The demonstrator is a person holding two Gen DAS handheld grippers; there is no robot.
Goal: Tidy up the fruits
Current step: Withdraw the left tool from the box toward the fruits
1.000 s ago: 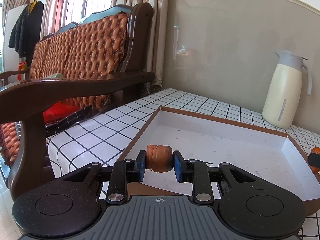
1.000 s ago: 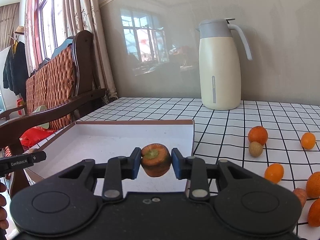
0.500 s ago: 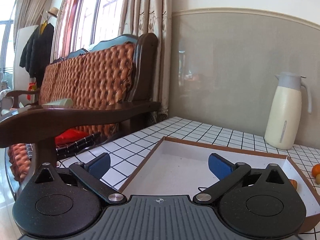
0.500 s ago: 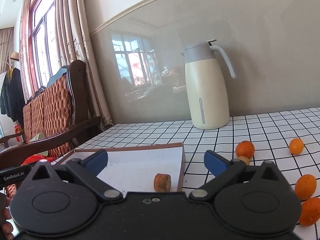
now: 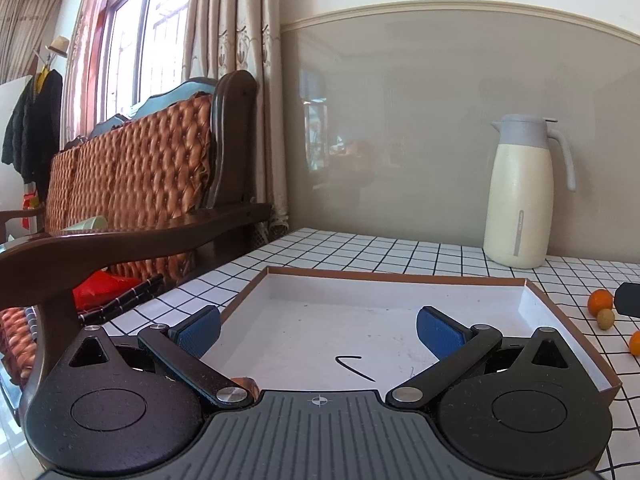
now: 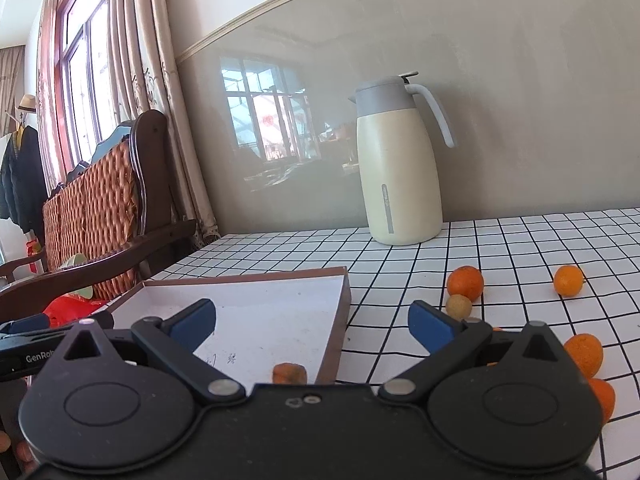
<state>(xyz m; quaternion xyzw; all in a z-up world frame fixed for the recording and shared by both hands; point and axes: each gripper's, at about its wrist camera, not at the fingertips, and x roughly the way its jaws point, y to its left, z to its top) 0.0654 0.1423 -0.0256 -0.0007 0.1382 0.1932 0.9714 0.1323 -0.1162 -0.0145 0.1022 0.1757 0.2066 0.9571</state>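
A shallow white tray with a brown rim point(image 5: 400, 278) point(image 6: 336, 320) lies on the checked table. My left gripper point(image 5: 318, 330) is open and empty above its near edge. A bit of an orange-brown piece point(image 5: 244, 382) shows behind its left linkage. My right gripper point(image 6: 312, 320) is open and empty over the tray's right rim. A carrot-like orange chunk point(image 6: 289, 373) lies in the tray just below it. Several oranges point(image 6: 465, 282) point(image 6: 568, 280) point(image 6: 584, 354) and a small tan fruit point(image 6: 458, 306) lie on the table to the right; two also show in the left wrist view point(image 5: 600, 300).
A cream thermos jug point(image 5: 520, 200) point(image 6: 398, 164) stands at the back by the wall. A wooden sofa with an orange cushion point(image 5: 132, 184) point(image 6: 96, 216) stands off the table's left edge. The left gripper's body point(image 6: 24, 344) shows at the left of the right wrist view.
Both grippers opened and let go of their orange chunks into the tray, then rose and drew back. The views now look higher over the table.
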